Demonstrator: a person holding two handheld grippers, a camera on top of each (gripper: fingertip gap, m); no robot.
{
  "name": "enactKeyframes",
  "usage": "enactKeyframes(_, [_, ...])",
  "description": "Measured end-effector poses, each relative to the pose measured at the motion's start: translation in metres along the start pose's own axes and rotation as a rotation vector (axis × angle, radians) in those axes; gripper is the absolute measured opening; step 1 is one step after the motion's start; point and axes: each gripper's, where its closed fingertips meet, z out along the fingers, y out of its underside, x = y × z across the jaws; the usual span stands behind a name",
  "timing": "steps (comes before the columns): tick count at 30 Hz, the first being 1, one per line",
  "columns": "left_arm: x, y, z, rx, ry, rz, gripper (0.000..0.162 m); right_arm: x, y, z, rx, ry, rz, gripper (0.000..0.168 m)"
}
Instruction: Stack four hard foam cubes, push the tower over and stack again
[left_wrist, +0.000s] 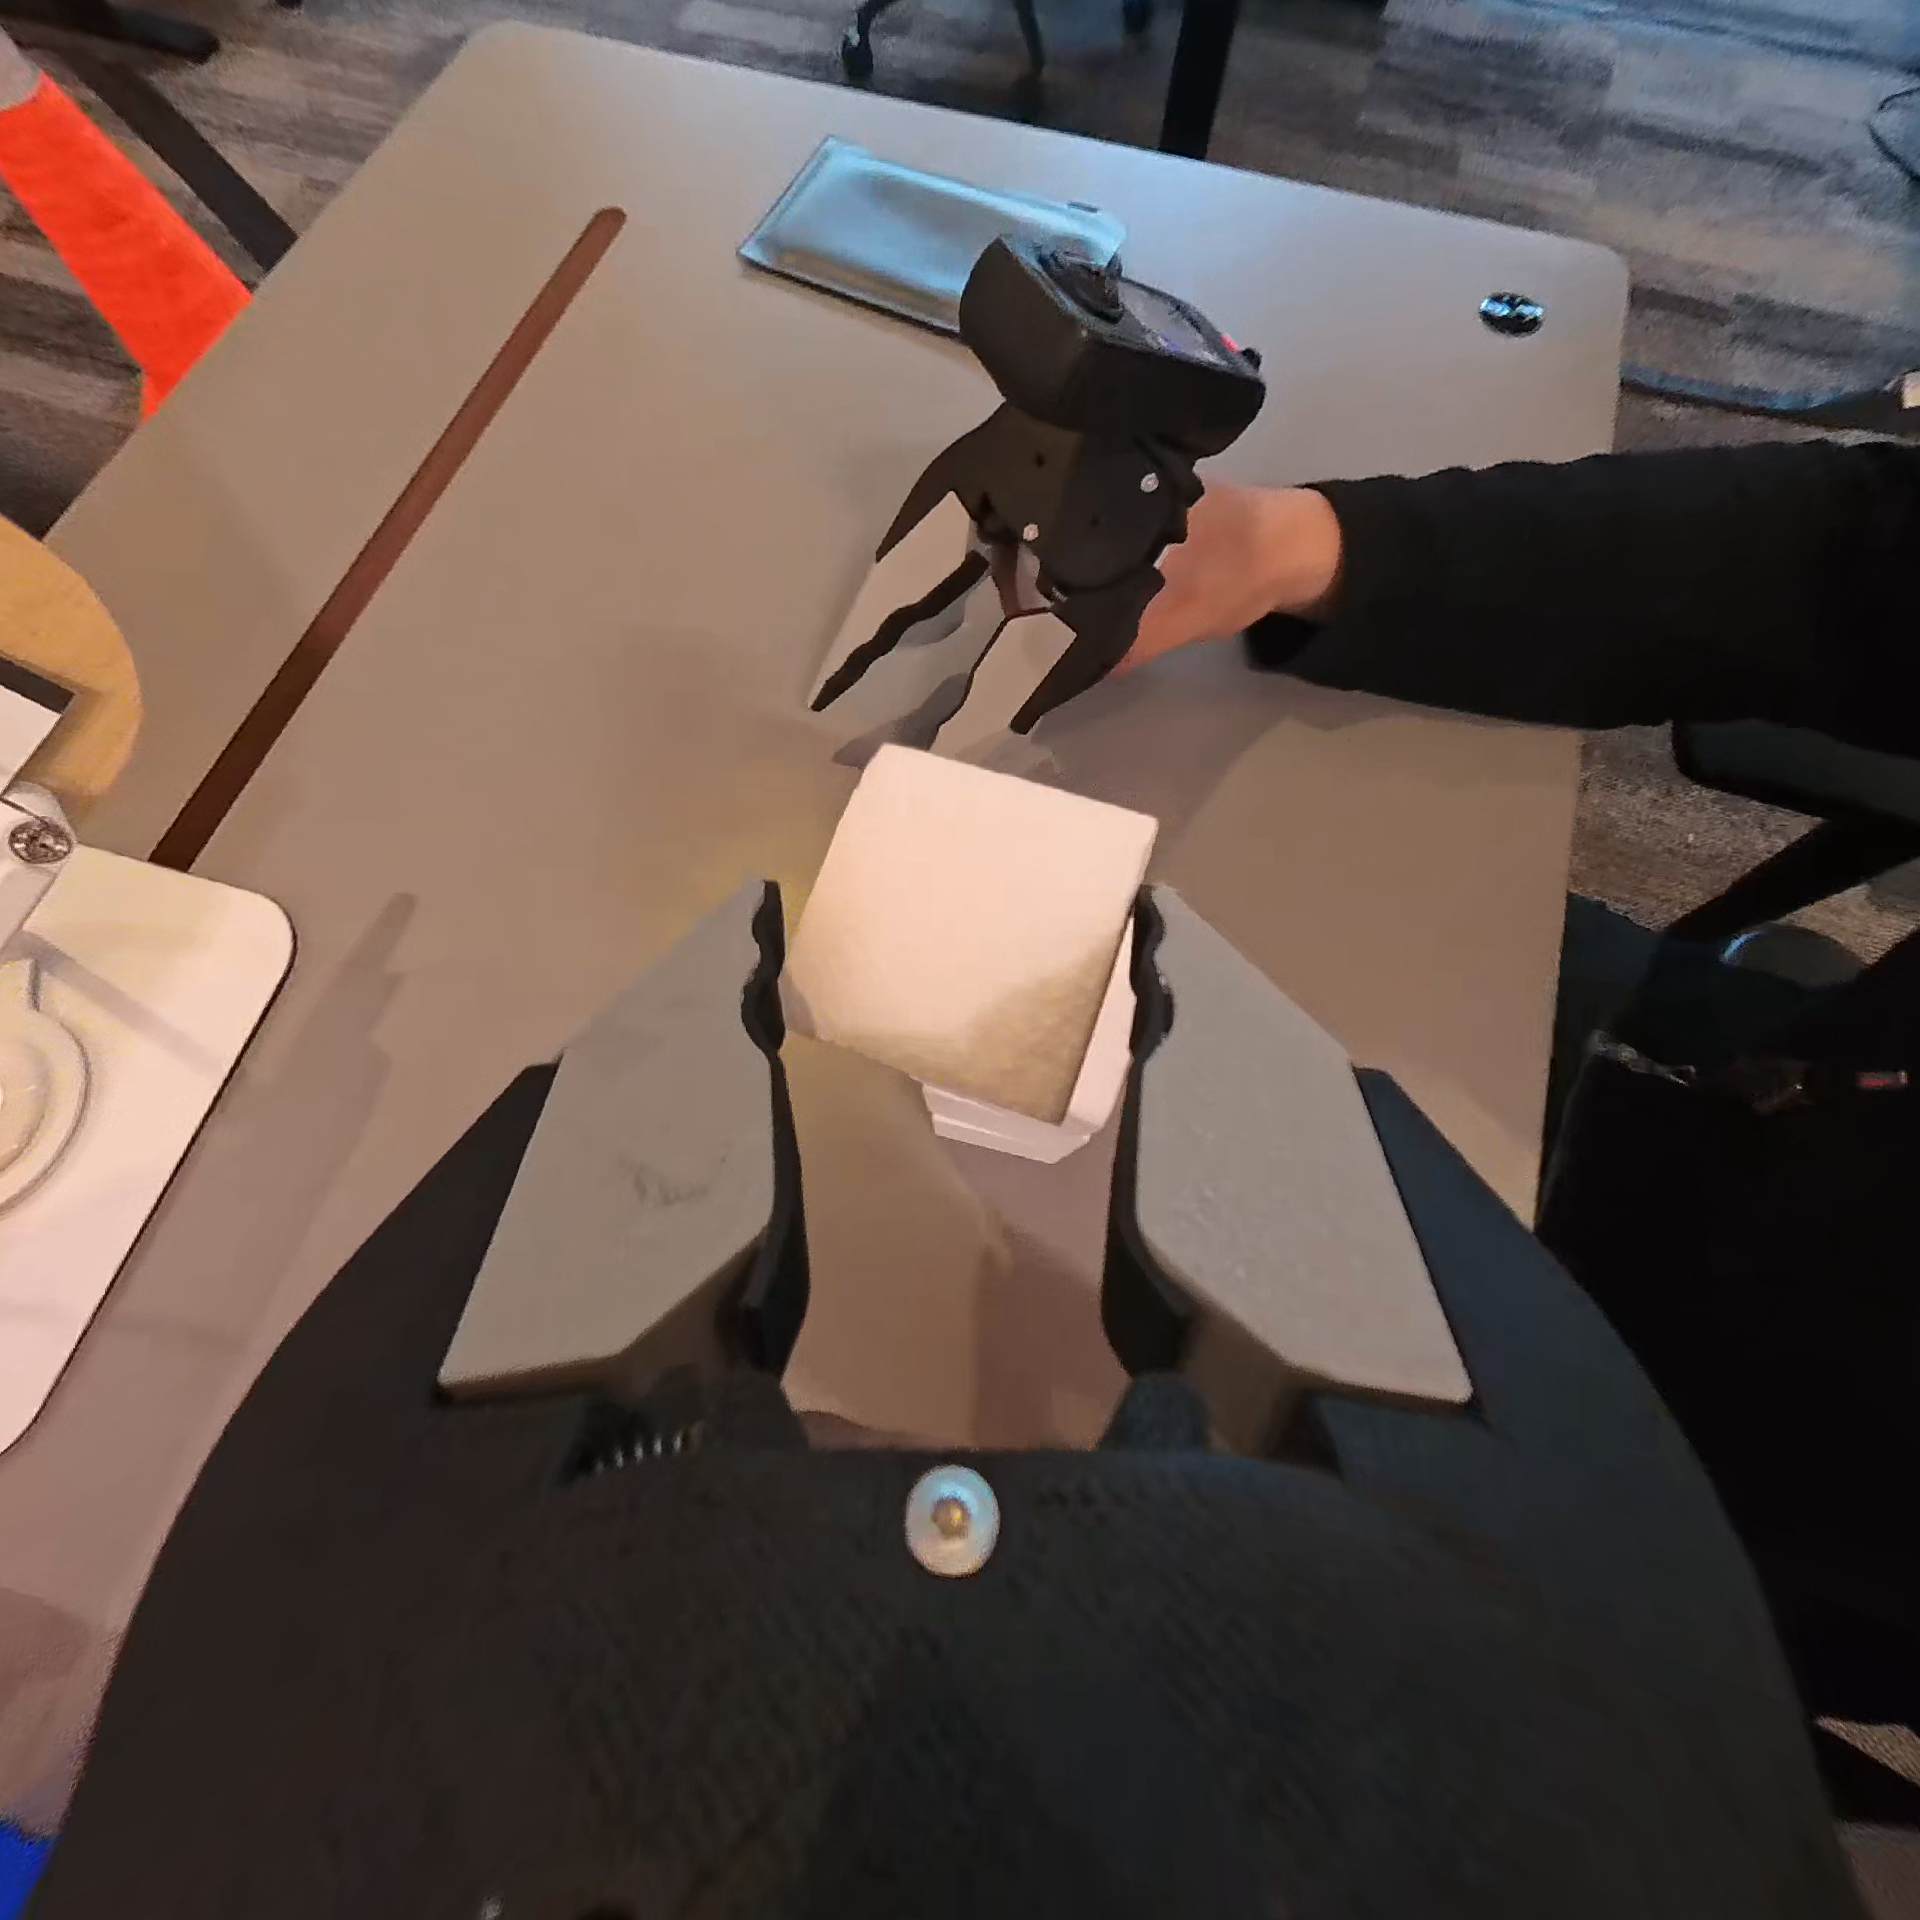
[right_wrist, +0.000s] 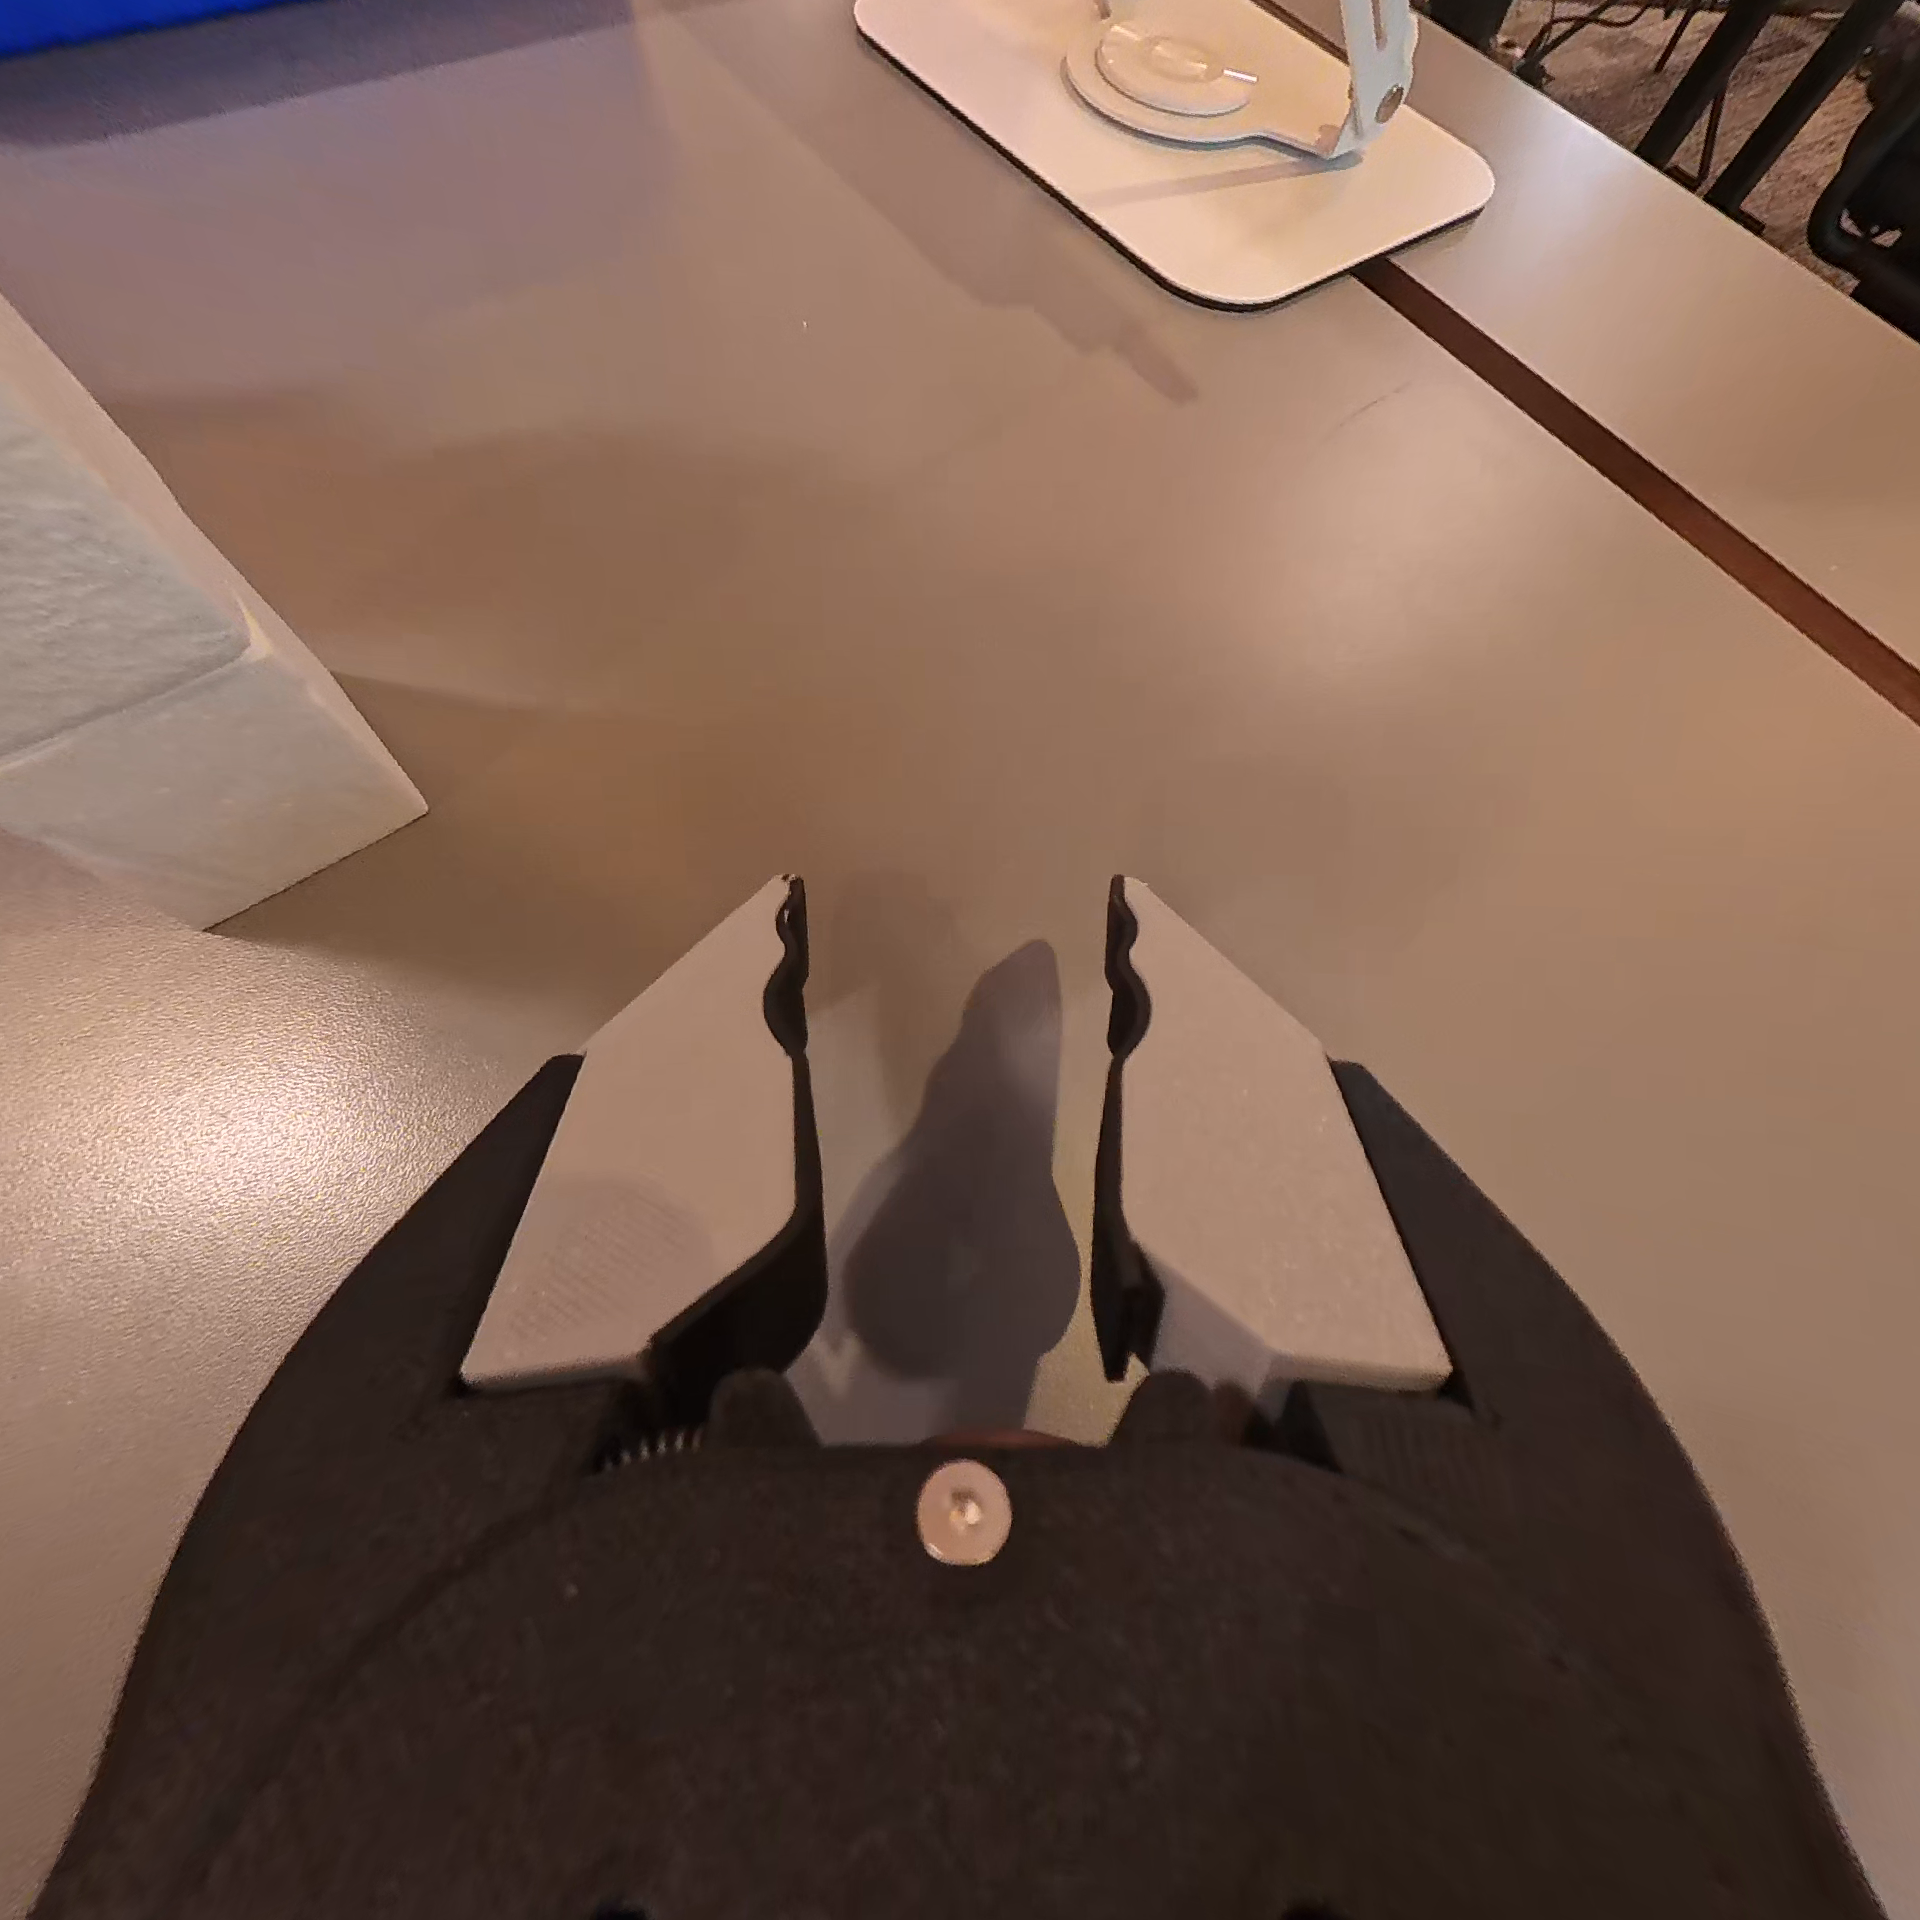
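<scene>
My left gripper (left_wrist: 954, 914) is shut on a white foam cube (left_wrist: 966, 914), with a finger against each side. The cube sits twisted on top of a stack of white foam cubes (left_wrist: 1049, 1127), of which only the near edges show below it. In the right wrist view the stack (right_wrist: 156, 748) stands at the left edge. My right gripper (right_wrist: 954, 894) is open and empty, low over the bare table, to the right of the stack. It also shows in the left wrist view (left_wrist: 923, 717), just beyond the stack, held by a hand in a black sleeve (left_wrist: 1558, 582).
A white stand base (left_wrist: 125, 1091) (right_wrist: 1195, 156) sits on the grey table (left_wrist: 623, 623). A dark groove (left_wrist: 395, 540) runs along the table. A grey flat tray (left_wrist: 883, 239) lies at the far end. The table's right edge (left_wrist: 1558, 935) is near, with a black chair beyond it. Some 20 cm of space lies between my two pairs of fingers.
</scene>
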Motion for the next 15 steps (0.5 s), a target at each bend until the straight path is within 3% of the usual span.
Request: enactKeyframes(15, [0.007,0.005,0.012,-0.084,-0.077,-0.045,0.066,0.001,-0.001,-0.001,-0.001,0.006,-0.005,0.055])
